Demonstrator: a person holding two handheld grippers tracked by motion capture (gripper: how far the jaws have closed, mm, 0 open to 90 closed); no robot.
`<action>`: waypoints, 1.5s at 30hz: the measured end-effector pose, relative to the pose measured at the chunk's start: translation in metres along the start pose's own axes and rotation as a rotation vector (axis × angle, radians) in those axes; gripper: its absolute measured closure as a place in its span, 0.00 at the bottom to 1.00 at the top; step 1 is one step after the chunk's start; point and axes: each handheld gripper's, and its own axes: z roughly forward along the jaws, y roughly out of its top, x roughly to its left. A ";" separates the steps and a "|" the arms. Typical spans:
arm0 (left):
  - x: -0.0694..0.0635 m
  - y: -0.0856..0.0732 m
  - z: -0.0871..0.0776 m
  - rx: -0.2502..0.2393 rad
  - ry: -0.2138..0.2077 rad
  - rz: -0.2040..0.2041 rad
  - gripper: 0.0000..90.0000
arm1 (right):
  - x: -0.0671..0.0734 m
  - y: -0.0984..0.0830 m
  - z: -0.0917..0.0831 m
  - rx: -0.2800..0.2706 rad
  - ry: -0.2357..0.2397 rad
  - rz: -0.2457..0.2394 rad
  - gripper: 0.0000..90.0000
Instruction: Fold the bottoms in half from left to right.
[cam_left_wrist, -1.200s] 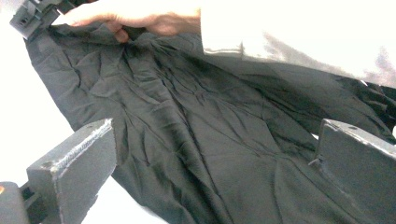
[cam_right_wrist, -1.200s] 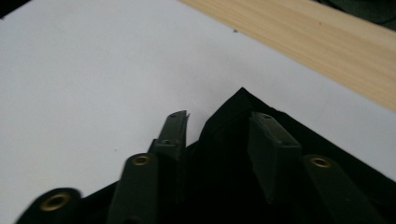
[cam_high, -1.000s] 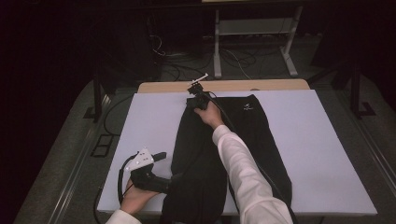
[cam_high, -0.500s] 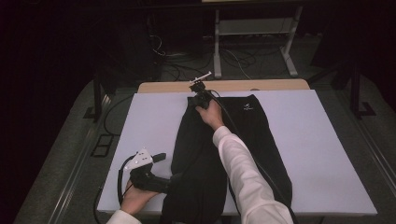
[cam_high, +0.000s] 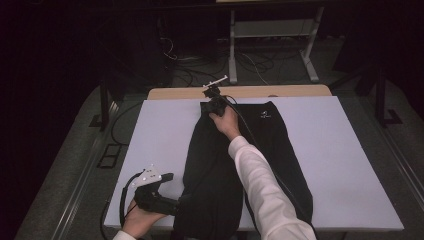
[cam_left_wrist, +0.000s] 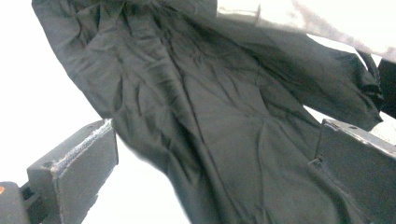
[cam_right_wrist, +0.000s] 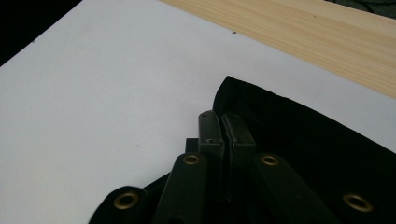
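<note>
Two claws work one black garment (cam_high: 235, 165), which lies lengthwise down the middle of the white table (cam_high: 340, 165), its far end near the table's far edge and its near end hanging at the near edge. The right claw (cam_high: 216, 102) sits at the garment's far left corner, held by the right hand (cam_high: 226, 119) at the end of a white sleeve (cam_high: 260, 190) that stretches across the cloth. In the right gripper view its two black jaws are pressed together with no gap, having just finished closing, and they sit right at the curved hem of the garment (cam_right_wrist: 299, 140); the cloth lies under and around them, so the claw is clenched on the fabric edge. Beyond that hem the white table (cam_right_wrist: 93, 93) gives way to a strip of bare light wood (cam_right_wrist: 299, 32).

The left claw (cam_high: 172, 200) is at the near left side of the garment, gripped by the left hand (cam_high: 137, 222) at the table's near edge, with a grey three-cornered plate (cam_high: 148, 176) on top and a dark cable looping off its back. In the left gripper view its jaws stand wide apart, released, with wrinkled black cloth (cam_left_wrist: 210, 126) spreading between and beyond them; neither pad presses on it
</note>
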 end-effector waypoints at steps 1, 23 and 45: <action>0.000 -0.001 -0.002 0.005 0.001 -0.006 0.00 | 0.000 -0.001 -0.001 -0.005 0.005 0.005 0.95; 0.001 -0.017 -0.003 0.199 -0.114 0.036 0.00 | 0.002 -0.001 -0.005 -0.019 0.006 0.000 0.95; 0.009 -0.027 -0.004 0.349 -0.282 0.023 0.53 | 0.000 0.000 -0.009 -0.032 0.010 0.001 0.95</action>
